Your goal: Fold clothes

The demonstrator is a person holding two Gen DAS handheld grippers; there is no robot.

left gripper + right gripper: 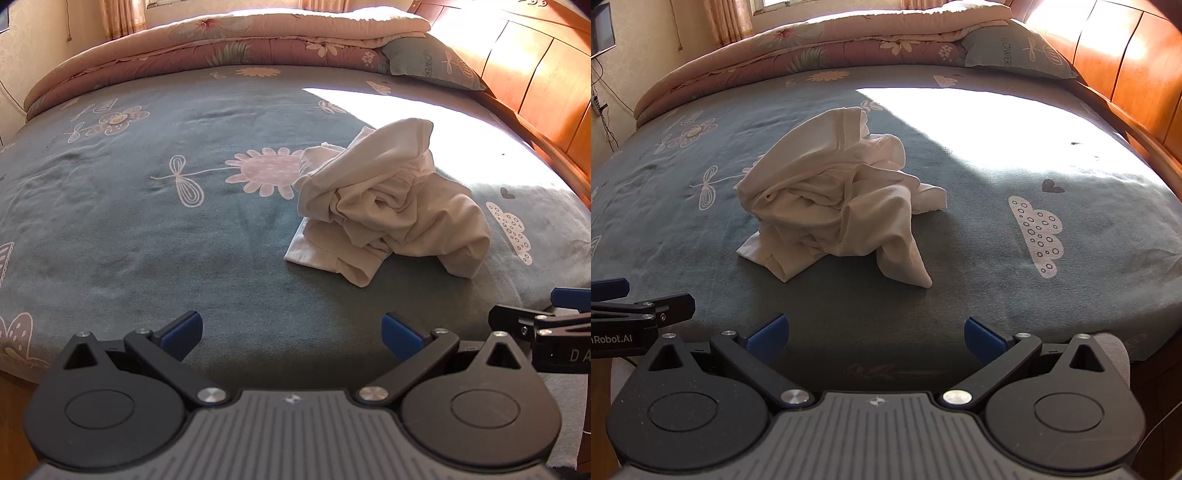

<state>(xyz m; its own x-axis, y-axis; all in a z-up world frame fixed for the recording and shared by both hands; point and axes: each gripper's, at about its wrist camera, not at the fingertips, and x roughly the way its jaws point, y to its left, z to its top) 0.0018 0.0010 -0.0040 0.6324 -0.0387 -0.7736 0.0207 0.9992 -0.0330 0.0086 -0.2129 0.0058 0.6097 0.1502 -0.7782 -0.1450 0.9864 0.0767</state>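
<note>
Nearest to me, my left gripper (291, 334) sits over the near edge of the bed, its blue-padded fingers (183, 328) spread wide with nothing between them. My right gripper (875, 332) is in the same posture: jaws wide apart, empty, pointing forward across the mattress from the near edge. The two tools are side by side; in the left wrist view I catch the right one poking in from the right margin, and in the right wrist view the left one shows at the left margin, both level and aimed the same way.

Ahead of both, well clear of the fingertips, lies the white garment (388, 201), crumpled into a loose heap on the grey-blue bedsheet (147, 221). From my left gripper it sits forward and to the right; from my right gripper it is forward and slightly left (838, 206), so it lies roughly between the two lines of approach. One flat corner of the cloth trails toward me on the sheet, and a rounded fold stands up at the back of the pile. Neither tool touches it.

Beyond the heap, a bright patch of sunlight (979, 110) falls across the sheet. Farther back are a folded pink floral quilt (221, 48) and a blue pillow (1015, 51), with the wooden headboard (535, 62) along the right.
</note>
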